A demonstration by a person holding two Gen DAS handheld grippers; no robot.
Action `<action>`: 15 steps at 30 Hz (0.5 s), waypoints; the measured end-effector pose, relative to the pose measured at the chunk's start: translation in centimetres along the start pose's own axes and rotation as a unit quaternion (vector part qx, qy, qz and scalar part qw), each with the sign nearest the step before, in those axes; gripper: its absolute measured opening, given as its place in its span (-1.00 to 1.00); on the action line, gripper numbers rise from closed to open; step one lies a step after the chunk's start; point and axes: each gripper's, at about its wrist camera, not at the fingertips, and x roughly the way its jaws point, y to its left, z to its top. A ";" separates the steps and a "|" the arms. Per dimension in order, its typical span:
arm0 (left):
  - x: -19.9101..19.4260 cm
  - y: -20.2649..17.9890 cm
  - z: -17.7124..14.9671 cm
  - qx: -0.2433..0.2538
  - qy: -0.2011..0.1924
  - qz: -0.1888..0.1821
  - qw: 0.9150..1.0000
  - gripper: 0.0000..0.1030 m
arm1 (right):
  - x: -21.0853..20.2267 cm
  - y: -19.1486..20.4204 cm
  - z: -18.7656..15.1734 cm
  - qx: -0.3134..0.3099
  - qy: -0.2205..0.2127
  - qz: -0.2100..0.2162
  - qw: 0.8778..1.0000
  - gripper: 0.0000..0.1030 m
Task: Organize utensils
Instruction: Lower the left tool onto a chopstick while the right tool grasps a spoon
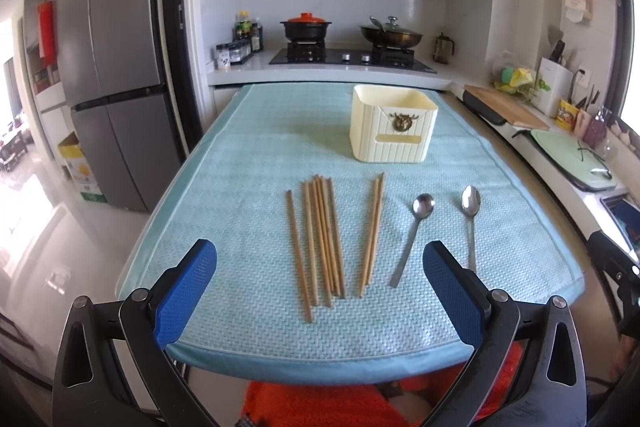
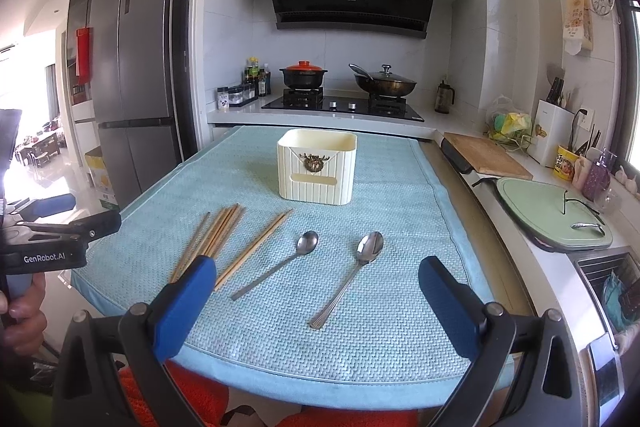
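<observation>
At far left of the right wrist view, "GenRobot.AI" marked the left gripper (image 2: 100, 223); both it and the right gripper (image 2: 318, 283) gaped wide, empty.

Wooden chopsticks (image 1: 320, 235) and 2 steel spoons (image 1: 414, 235) lie flat before the upright cream holder (image 1: 392, 127).

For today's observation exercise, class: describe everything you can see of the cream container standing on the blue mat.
The cream container is a squarish, open-topped box with rounded corners and vertically ribbed walls, plastic by its look. Its front bears a dark metal ornament above a slot-shaped recess. It stands upright on the blue mat, towards the far end, beyond the chopsticks and spoons. Nothing shows above its rim, and nothing touches it except the mat; both grippers are well short of it.
</observation>
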 end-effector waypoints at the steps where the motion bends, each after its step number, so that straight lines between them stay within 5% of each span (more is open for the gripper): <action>1: 0.3 0.1 0.1 -0.001 0.002 0.002 1.000 0.99 | 0.2 0.0 0.0 0.001 0.002 0.001 1.000 1.00; 15: 7.7 3.6 0.8 -0.021 0.058 0.037 0.997 0.99 | 5.0 -3.0 1.3 0.024 0.033 -0.042 0.998 1.00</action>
